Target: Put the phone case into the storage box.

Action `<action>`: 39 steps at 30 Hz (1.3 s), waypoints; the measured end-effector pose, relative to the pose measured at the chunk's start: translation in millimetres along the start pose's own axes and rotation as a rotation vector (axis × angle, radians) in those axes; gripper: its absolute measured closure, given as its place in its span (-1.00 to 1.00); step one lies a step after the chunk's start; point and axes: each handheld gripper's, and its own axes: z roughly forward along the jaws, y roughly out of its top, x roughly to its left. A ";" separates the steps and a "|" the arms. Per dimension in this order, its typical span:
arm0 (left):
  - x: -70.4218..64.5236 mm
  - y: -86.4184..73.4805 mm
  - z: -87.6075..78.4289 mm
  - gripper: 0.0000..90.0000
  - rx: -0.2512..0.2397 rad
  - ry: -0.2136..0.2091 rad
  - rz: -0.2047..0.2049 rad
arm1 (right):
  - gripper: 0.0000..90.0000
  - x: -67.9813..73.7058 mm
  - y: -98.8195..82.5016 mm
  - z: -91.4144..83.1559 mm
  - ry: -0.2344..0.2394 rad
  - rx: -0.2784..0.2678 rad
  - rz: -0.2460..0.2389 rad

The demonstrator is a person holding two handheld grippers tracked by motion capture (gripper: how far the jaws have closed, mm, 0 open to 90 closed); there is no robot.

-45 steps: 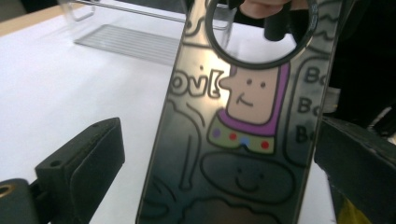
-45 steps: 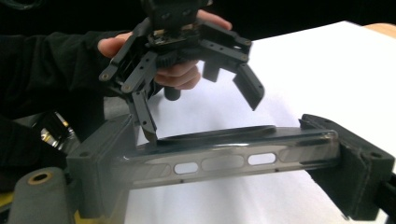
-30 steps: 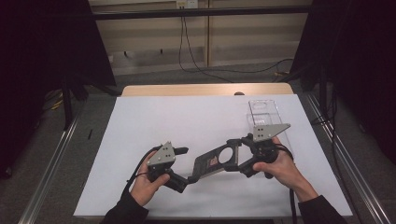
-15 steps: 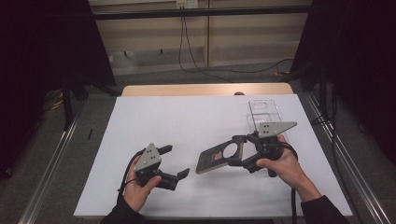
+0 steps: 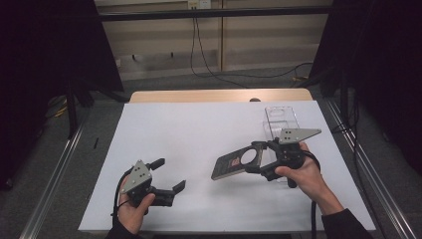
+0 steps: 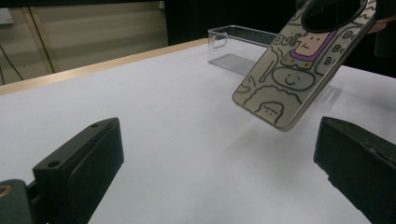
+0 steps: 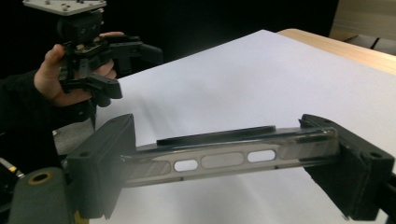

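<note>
The left gripper [image 5: 169,176], jaws spread and empty, has drawn back from the cartoon-printed dark phone case [image 5: 238,163], which the right gripper [image 5: 260,157] still pinches above the white table [image 5: 199,129]; beyond lies a clear plastic case [image 5: 281,119].

Around the white sheet [image 5: 199,139]: backdrop and fittings.
Near the sheet's far right corner, lying flat on it, a clear case [image 5: 279,118], empty and see-through. Just beyond the sheet's far edge, a strip of bare wood tabletop [image 5: 199,95]. Farther back, past the sheet, a pale panelled wall [image 5: 259,45] with black cables [image 5: 205,59] hanging down to the floor, and a dark bar [image 5: 209,14] across the top. Left and right of the sheet, metal rails [image 5: 54,169] over grey floor; black curtains [image 5: 50,50] on both sides.
</note>
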 end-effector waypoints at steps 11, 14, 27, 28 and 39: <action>0.9 -10.4 -18.1 -0.96 -0.021 0.039 0.001 | -0.72 -5.7 5.0 -14.3 -0.068 -0.026 0.012; 2.4 -10.8 -22.0 -0.97 -0.042 0.062 -0.002 | -0.73 -8.3 4.9 -17.0 -0.077 -0.035 0.026; 14.9 -22.5 -33.0 -0.96 -0.091 0.164 -0.067 | -0.72 -20.7 12.4 -26.7 -0.152 -0.055 0.042; 14.7 -23.1 -33.0 -0.96 -0.093 0.172 -0.071 | -0.73 -21.4 14.1 -27.0 -0.158 -0.054 0.043; 16.4 -22.7 -38.4 -0.95 -0.100 0.194 -0.050 | -0.73 -34.2 33.4 -43.5 -0.250 -0.056 0.055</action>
